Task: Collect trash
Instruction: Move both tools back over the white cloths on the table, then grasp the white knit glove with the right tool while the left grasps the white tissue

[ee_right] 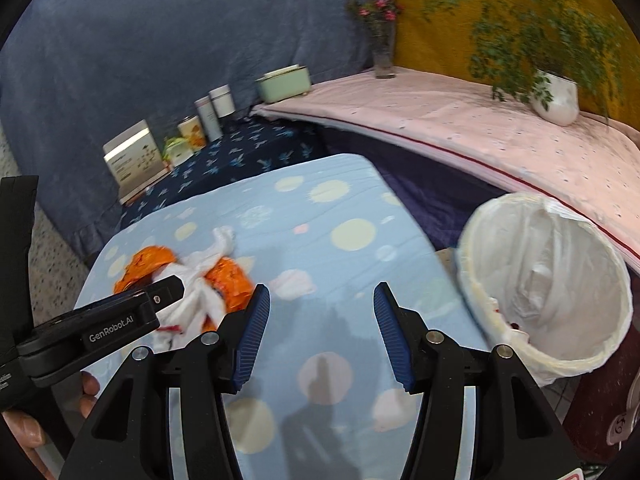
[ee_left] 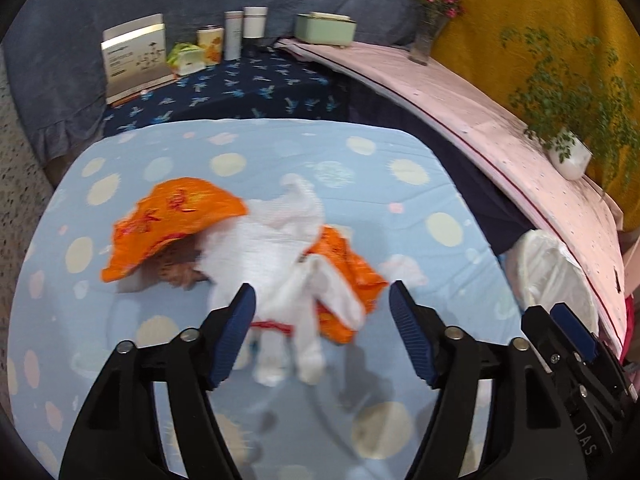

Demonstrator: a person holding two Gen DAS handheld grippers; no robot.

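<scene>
With both jaws apart and empty, I bring my left hand-held gripper point(ee_left: 322, 308) to the crumpled wrappers point(ee_left: 256, 236) mid-worktop point(ee_left: 400, 152), right hand-held gripper point(ee_right: 320, 310) alongside; next, pinch and carry to the bin point(ee_right: 600, 360) off its right edge.

The left gripper point(ee_left: 322, 300), a black two-finger tool with ribbed blue pads, fills the lower half of its own view, tilted downward with its jaws spread wide and nothing pressed between them; in the right wrist view it enters from the lower left point(ee_right: 160, 296), with a person's fingers point(ee_right: 24, 428) showing beneath it at the bottom left edge. The right gripper point(ee_right: 322, 300), of the same black and blue build, also tilts down with its jaws apart and empty, and shows at the lower right of the left wrist view point(ee_left: 560, 320).
</scene>
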